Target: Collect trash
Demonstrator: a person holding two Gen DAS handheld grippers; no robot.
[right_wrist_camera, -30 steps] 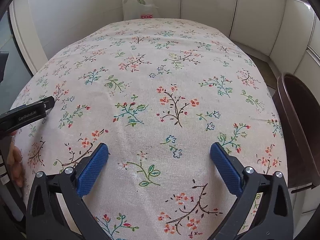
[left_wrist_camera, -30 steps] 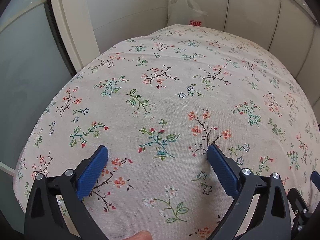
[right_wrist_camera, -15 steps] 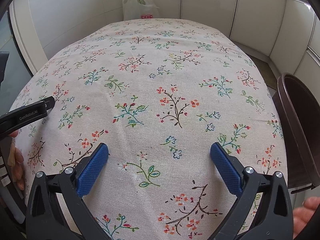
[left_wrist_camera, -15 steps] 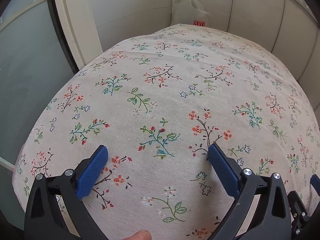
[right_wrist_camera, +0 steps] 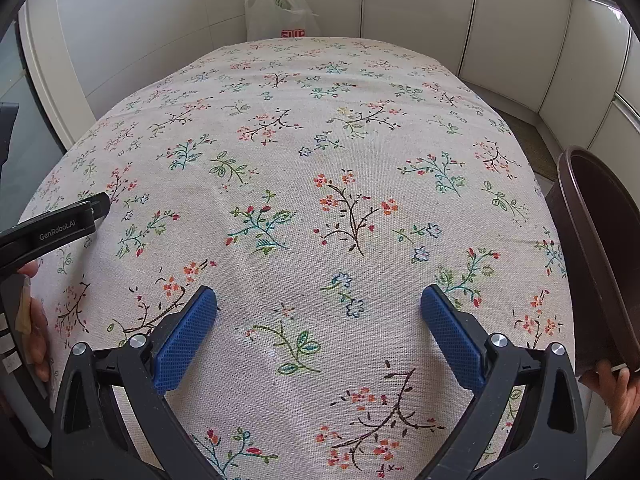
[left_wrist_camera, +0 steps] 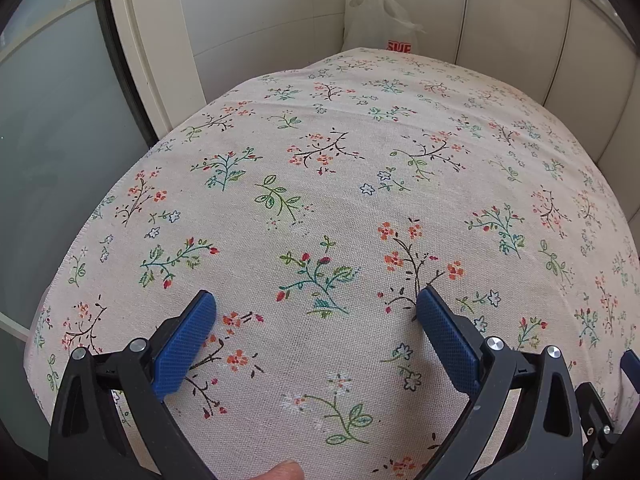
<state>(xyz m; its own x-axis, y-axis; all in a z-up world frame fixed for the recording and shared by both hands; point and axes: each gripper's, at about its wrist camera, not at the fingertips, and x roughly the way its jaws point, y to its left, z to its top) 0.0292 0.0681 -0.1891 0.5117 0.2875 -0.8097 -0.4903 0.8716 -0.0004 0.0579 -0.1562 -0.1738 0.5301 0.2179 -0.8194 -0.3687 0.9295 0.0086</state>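
Note:
A table under a flowered cloth (left_wrist_camera: 352, 208) (right_wrist_camera: 304, 128) fills both views, and no loose trash shows on it. My left gripper (left_wrist_camera: 316, 308) hovers over the near left part of the cloth, open, with nothing between its blue pads. My right gripper (right_wrist_camera: 319, 304) hangs over the near middle, open as well and holding nothing. A dark brown bin (right_wrist_camera: 592, 248) stands tilted at the table's right edge, with a hand (right_wrist_camera: 618, 392) under its lower rim. The left gripper's black finger (right_wrist_camera: 60, 228) pokes in from the left of the right wrist view.
A white plastic bag (left_wrist_camera: 376, 20) (right_wrist_camera: 280, 12) sits in the far corner behind the table. A glass door with a white frame (left_wrist_camera: 48, 140) runs along the left side. White cabinet panels (right_wrist_camera: 520, 32) line the back and right, with floor (right_wrist_camera: 536, 144) between them and the table.
The brown bin has lifted and tilted at the right of the table, and a hand now shows under its rim. Both grippers have stayed open and almost still.

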